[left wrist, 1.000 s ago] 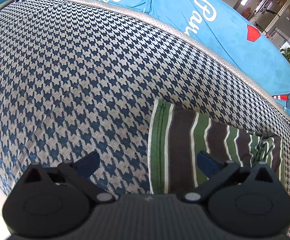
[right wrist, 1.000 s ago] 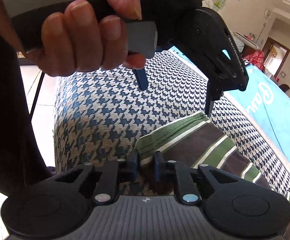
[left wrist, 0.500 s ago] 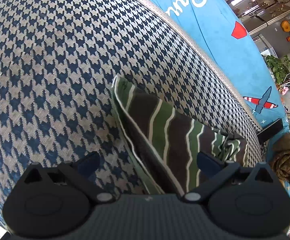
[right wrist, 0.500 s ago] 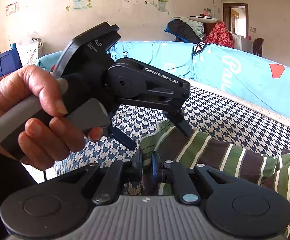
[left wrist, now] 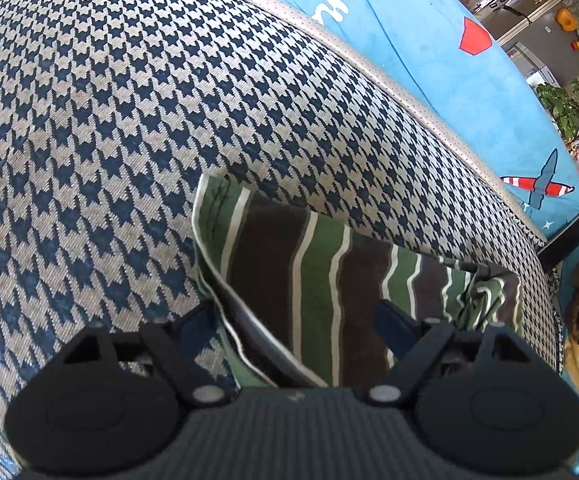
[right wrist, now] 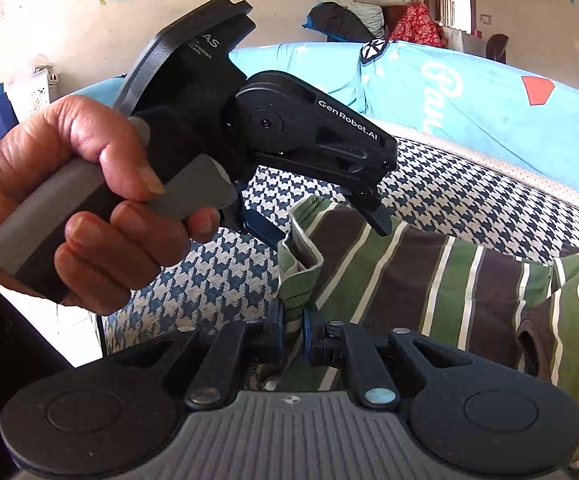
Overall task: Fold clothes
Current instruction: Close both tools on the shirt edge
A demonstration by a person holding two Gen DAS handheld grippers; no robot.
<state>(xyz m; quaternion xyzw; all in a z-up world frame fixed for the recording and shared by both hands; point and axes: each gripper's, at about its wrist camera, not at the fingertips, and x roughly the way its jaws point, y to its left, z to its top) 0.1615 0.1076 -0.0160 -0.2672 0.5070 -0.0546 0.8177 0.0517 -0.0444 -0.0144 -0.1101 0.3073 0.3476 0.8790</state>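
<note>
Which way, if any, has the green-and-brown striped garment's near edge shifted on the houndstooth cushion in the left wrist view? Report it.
Yes. The green-and-brown striped garment has its near edge lifted off the houndstooth cushion, now standing between the left tongs.

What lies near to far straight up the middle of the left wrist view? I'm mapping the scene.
Striped garment → houndstooth cushion → grey piped edge → blue printed cover.

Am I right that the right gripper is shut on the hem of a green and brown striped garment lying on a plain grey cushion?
Not quite: the cushion is not plain grey but a blue and beige houndstooth weave, as the left wrist view shows. The rest holds: the right gripper is shut on the hem of the green and brown striped garment.
</note>
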